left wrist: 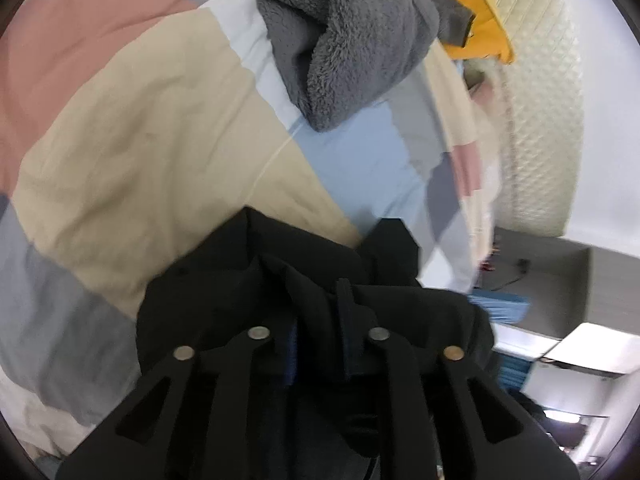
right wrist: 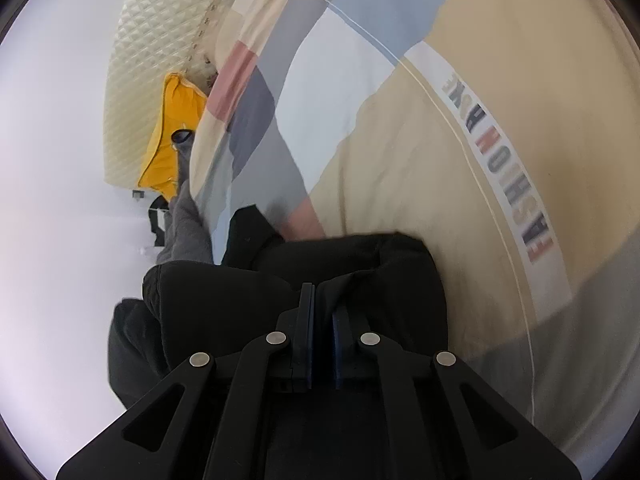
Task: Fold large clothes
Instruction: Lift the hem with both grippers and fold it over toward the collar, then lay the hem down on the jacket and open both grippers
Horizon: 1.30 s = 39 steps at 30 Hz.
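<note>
A black garment [left wrist: 312, 280] hangs bunched in front of my left gripper [left wrist: 320, 320], which is shut on its fabric and holds it above the bed. The same black garment [right wrist: 360, 272] also fills the front of the right wrist view, where my right gripper [right wrist: 322, 312] is shut on another part of it. Its folds drape over both sets of fingers and hide the fingertips. A grey fleece garment [left wrist: 344, 40] lies crumpled on the bed further off.
The bed is covered by a patchwork duvet [left wrist: 140, 140] in beige, pink, blue and grey. A yellow cushion [left wrist: 472, 8] leans on the cream quilted headboard [left wrist: 540, 100]. A grey bedside unit [left wrist: 560, 292] stands to the right.
</note>
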### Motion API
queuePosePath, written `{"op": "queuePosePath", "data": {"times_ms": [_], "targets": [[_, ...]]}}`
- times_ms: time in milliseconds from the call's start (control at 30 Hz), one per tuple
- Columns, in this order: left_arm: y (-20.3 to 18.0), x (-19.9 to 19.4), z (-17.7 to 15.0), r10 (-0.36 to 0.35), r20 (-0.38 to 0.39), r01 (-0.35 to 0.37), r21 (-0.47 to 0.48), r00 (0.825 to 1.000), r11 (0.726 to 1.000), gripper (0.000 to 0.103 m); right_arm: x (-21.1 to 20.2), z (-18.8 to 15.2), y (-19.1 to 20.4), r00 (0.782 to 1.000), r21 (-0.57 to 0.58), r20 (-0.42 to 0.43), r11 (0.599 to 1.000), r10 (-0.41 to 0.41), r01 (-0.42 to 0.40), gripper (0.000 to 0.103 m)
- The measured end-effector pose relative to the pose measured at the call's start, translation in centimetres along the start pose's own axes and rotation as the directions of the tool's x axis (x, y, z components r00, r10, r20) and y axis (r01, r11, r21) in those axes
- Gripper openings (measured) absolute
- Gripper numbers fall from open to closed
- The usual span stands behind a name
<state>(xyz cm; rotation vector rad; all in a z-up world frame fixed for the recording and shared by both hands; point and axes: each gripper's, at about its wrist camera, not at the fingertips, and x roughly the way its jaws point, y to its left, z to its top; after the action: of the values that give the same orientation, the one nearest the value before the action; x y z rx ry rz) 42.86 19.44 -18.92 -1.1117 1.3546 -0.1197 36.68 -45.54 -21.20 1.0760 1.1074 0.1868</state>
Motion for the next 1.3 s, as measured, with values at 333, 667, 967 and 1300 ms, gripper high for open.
{"op": "queuePosePath", "data": {"times_ms": [333, 667, 967, 1300], "targets": [[0.5, -11.7, -5.5, -0.144, 0.114, 0.129, 0.128, 0.983, 0.983, 0.082, -8.6, -4.3, 2.0, 0.996, -0.078, 0.087, 0.997, -0.018, 0.025, 0.058], [-4.8, -15.4, -16.2, -0.063, 0.460, -0.217, 0.529, 0.886, 0.820, 0.082, -12.7, -13.1, 13.9, 0.915, -0.442, 0.395, 0.855, -0.086, 0.271, 0.070], [-9.6, 0.3, -21.9, -0.031, 0.484, -0.394, 0.747, 0.875, 0.536, 0.082, 2.5, -21.4, 16.1, 0.909, -0.700, 0.405, 0.605, -0.102, 0.380, 0.073], [-11.4, 6.7, -17.1, 0.040, 0.548, -0.488, 0.707, 0.836, 0.512, 0.083, 8.7, -15.8, 16.4, 0.887, -0.694, 0.440, 0.572, -0.143, 0.437, 0.081]]}}
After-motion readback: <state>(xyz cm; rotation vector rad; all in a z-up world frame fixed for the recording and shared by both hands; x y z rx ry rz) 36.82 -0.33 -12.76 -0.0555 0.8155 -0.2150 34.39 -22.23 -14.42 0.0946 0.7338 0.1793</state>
